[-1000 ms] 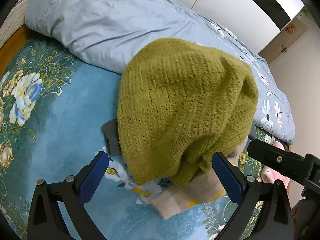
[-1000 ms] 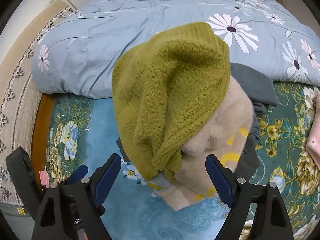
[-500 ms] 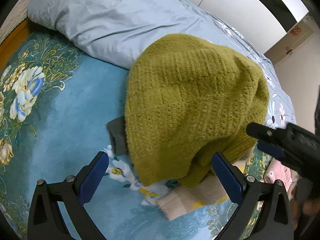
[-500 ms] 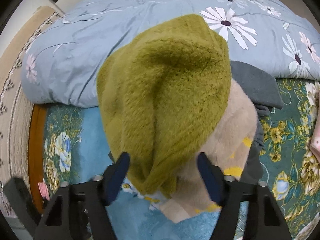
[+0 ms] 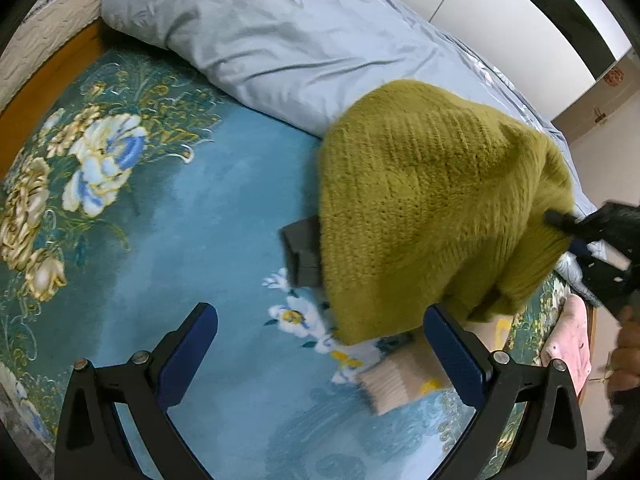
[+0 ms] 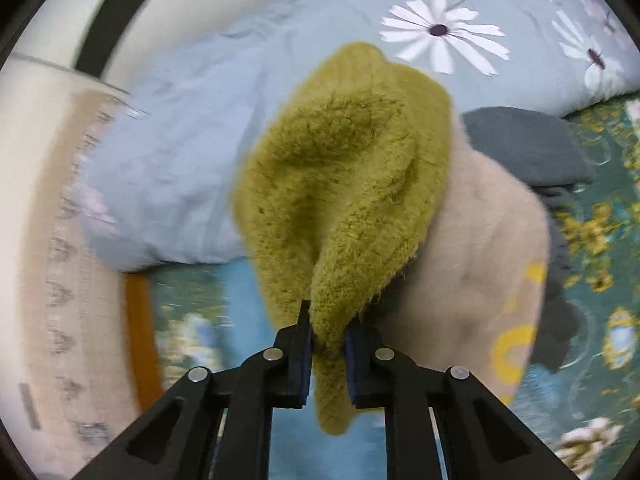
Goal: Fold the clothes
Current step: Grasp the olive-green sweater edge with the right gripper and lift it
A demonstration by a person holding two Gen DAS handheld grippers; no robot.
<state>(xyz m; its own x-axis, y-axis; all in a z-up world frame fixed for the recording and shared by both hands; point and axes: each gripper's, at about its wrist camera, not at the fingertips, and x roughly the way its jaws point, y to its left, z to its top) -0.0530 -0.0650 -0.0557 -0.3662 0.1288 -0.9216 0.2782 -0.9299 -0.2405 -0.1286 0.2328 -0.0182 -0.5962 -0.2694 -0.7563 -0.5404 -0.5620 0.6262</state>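
Observation:
An olive-green knit sweater [image 5: 432,200] lies heaped on a pile of clothes on the blue floral bedspread [image 5: 180,240]. Under it are a beige fluffy garment [image 6: 480,272] with yellow marks and a dark grey garment [image 6: 524,144]. My right gripper [image 6: 328,344] is shut on a lower fold of the green sweater [image 6: 344,208]; it shows at the right edge of the left wrist view [image 5: 588,232], at the sweater's right side. My left gripper [image 5: 320,344] is open and empty, just in front of the pile's near edge.
A pale blue duvet with daisies [image 5: 288,36] lies bunched behind the pile. A pink garment [image 5: 568,344] lies at the right. The bed's wooden edge [image 5: 48,76] and a beige quilted surface [image 6: 48,240] are at the left. White wardrobe doors [image 5: 500,12] stand behind.
My right gripper moved in and closed on the green sweater's lower fold. My left gripper drew back to the left and stayed open.

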